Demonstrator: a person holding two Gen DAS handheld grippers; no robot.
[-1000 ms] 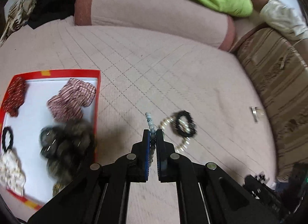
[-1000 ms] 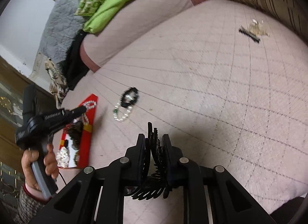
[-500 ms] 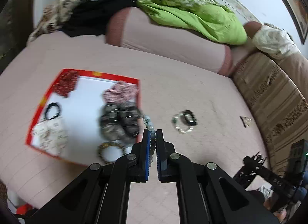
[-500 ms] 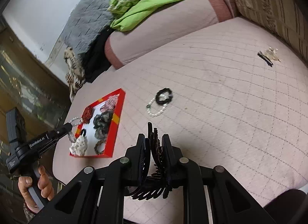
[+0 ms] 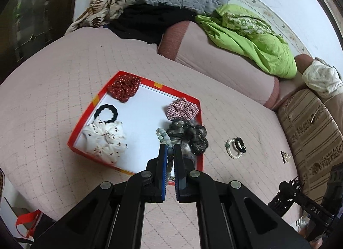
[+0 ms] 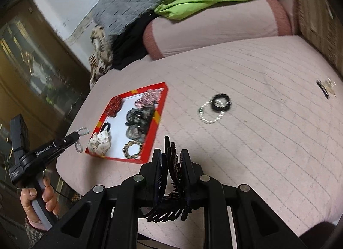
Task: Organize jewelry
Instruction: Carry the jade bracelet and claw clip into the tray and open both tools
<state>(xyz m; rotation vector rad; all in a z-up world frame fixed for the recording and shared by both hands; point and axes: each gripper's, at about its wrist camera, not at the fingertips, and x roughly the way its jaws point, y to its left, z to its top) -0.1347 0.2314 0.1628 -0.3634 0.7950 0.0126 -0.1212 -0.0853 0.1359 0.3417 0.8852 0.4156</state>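
Note:
My left gripper (image 5: 170,150) is shut on a pale green bead bracelet (image 5: 164,137) and hangs above the near right part of the red-rimmed tray (image 5: 85,118). From the right wrist view the same left gripper (image 6: 74,136) is left of the tray (image 6: 161,101), with the bracelet (image 6: 82,131) dangling. My right gripper (image 6: 171,159) is shut on a black toothed hair claw (image 6: 171,169), above the bed in front of the tray. A pearl bracelet (image 6: 209,116) and a black hair tie (image 6: 220,103) lie on the pink quilt (image 6: 257,141).
The tray holds several scrunchies: a red one (image 5: 123,87), a checked one (image 5: 182,110), a white dotted one (image 5: 105,139), a dark one (image 5: 188,135), and a black tie (image 5: 106,113). A hair clip (image 6: 325,87) lies far right. Pillows and a green blanket (image 5: 253,36) line the back.
Both grippers have risen and pulled back from the bed. The left one swung left with the bead bracelet, from beside the pearl bracelet to over the tray. The right still holds the claw.

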